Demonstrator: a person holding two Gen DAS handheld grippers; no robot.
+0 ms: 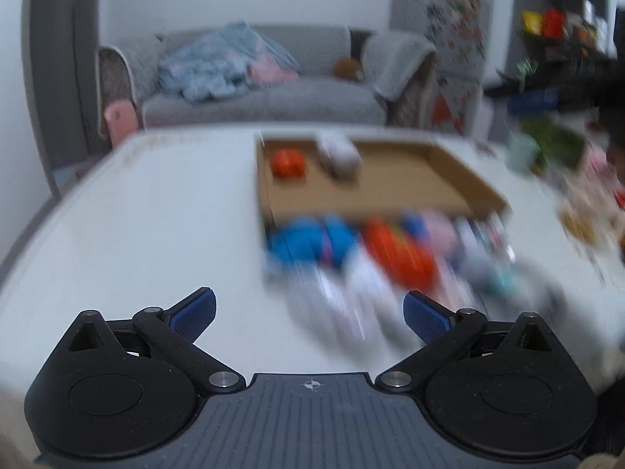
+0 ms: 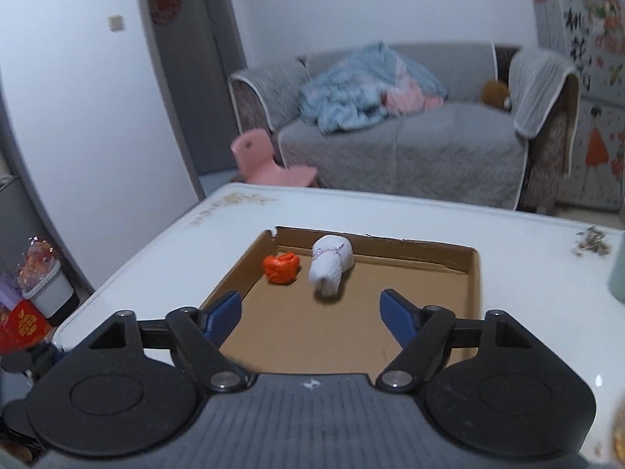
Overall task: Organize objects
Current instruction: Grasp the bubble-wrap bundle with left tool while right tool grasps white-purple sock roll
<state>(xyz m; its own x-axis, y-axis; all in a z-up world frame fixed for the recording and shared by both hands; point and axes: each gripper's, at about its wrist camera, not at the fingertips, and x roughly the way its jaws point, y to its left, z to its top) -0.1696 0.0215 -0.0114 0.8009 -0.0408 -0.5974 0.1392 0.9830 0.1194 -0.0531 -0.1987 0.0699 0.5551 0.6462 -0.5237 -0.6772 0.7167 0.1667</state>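
A shallow cardboard tray [image 2: 474, 269] lies on the white table [image 2: 527, 293]. Inside it sit a small orange bundle [image 2: 281, 267] and a white rolled bundle [image 2: 331, 265]. My right gripper [image 2: 310, 305] hovers over the tray's near part, open, nothing between its fingers. In the blurred left wrist view the same tray [image 1: 480, 183] holds the orange bundle [image 1: 288, 162] and the white bundle [image 1: 339, 154]. A heap of blue, orange, pink and white soft items [image 1: 375, 250] lies in front of the tray. My left gripper [image 1: 310, 314] stands wide open above the table, just short of that heap.
A green cup [image 1: 521, 150] and clutter sit on the table's right side. Crumbs [image 2: 591, 240] lie at the far right. A pink chair [image 2: 269, 160] and a grey sofa [image 2: 410, 144] stand beyond the table. Bins and red packets [image 2: 43, 293] are on the floor at left.
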